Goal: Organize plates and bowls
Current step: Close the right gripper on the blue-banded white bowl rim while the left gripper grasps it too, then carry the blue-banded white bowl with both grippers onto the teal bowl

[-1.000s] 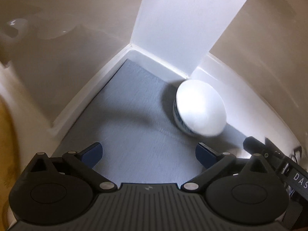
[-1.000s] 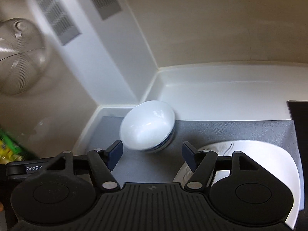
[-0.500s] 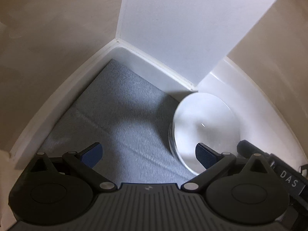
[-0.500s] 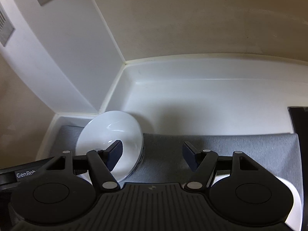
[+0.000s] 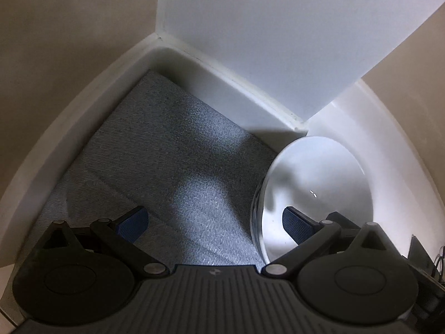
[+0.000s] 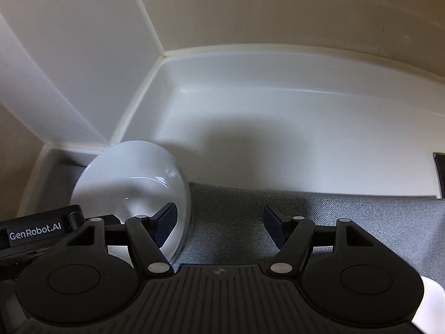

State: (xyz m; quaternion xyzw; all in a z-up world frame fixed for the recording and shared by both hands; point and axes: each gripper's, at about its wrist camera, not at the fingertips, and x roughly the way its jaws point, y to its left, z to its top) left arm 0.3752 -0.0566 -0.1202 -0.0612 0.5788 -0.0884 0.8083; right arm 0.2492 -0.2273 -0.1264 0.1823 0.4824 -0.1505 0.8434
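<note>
Bowl [image 5: 317, 192] sits on the grey mat [image 5: 172, 167], overlapping the left tongs' [image 5: 214, 222] right finger and the right tongs' [image 6: 219, 222] left finger; both tongs spread apart, holding nothing. Straddle the rim squarely with one finger inside before closing, slowly, since glazed rims slip.

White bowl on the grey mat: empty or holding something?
Empty. The white bowl shows a bare glossy inside in both wrist views, only reflections. The right gripper straddles its rim, jaws open.
</note>
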